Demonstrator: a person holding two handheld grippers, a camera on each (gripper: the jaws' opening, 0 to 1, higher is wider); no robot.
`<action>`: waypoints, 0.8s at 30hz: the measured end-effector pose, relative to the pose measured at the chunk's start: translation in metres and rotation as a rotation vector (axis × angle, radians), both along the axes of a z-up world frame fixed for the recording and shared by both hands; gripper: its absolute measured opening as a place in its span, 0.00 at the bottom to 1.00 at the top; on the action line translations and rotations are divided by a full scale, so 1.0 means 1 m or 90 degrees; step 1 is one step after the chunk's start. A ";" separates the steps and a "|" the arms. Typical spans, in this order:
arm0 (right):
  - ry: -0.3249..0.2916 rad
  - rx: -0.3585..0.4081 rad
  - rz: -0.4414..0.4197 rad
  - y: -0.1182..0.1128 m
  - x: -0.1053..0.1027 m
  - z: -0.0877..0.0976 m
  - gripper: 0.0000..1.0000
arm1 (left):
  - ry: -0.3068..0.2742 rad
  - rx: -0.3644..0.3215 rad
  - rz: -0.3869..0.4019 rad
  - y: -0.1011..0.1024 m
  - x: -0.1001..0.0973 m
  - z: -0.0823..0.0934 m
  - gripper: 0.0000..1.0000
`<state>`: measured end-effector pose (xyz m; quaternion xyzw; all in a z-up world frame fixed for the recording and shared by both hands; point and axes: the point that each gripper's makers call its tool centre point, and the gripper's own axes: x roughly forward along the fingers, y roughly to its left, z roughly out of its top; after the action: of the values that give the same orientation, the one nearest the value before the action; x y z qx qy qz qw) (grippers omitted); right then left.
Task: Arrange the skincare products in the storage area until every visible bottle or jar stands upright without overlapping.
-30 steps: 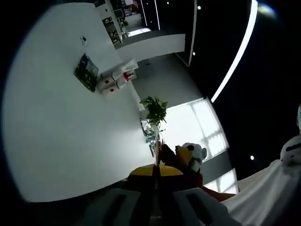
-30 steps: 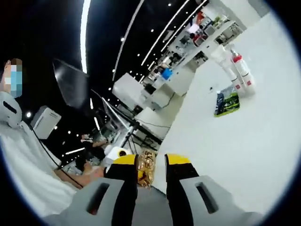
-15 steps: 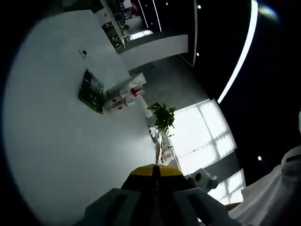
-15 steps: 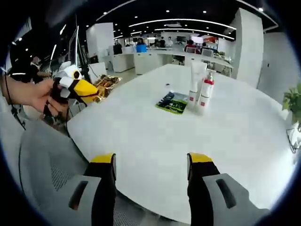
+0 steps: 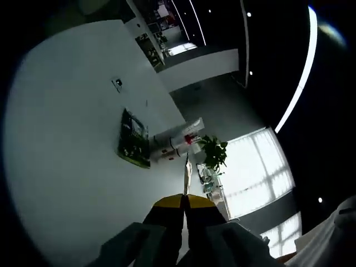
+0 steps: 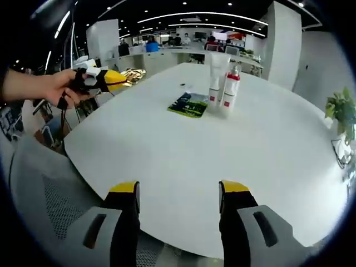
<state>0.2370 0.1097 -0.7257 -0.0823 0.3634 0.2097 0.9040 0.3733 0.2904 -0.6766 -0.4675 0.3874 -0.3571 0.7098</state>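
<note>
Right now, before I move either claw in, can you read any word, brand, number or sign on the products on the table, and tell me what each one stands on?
No text can be read as words.
White tube: no legible print.
White bottle with the red cap: red marks on its front, too small to read.
Green packet, flat on the white table: pale print, too blurred to read.
Background wall signs: too small to read.

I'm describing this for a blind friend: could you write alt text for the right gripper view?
The right gripper, jaws open and empty, hovers at the near edge of a round white table. Far across it, a white tube and a red-capped bottle stand upright beside a flat green packet. At left, a hand holds the left gripper, shut on gold foil.
</note>
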 end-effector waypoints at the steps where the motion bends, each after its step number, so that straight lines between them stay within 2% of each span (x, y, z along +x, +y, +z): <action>1: -0.002 -0.001 0.003 0.000 0.000 0.000 0.55 | 0.005 0.009 0.002 0.002 0.009 -0.004 0.01; 5: 0.011 -0.002 0.000 -0.004 -0.002 -0.005 0.55 | 0.013 0.033 -0.008 -0.002 0.037 -0.014 0.01; 9: 0.035 -0.011 -0.001 -0.006 -0.005 -0.014 0.56 | 0.010 0.057 -0.033 -0.011 0.055 -0.020 0.01; 11: 0.031 -0.016 0.000 -0.008 -0.005 -0.014 0.56 | 0.008 0.066 -0.041 -0.014 0.063 -0.022 0.01; 14: 0.058 -0.022 -0.003 -0.010 -0.009 -0.022 0.58 | 0.012 0.077 -0.043 -0.018 0.079 -0.029 0.01; 16: 0.057 -0.024 0.000 -0.009 -0.009 -0.021 0.58 | 0.019 0.084 -0.038 -0.018 0.088 -0.036 0.01; 19: 0.055 -0.025 0.000 -0.010 -0.009 -0.021 0.58 | 0.034 0.102 -0.037 -0.017 0.096 -0.048 0.01; 24: 0.055 -0.034 -0.001 -0.012 -0.009 -0.022 0.58 | 0.058 0.109 -0.023 -0.010 0.109 -0.065 0.01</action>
<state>0.2276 0.0973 -0.7476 -0.0969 0.4078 0.2026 0.8850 0.4823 0.2800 -0.7415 -0.4138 0.4567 -0.3139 0.7222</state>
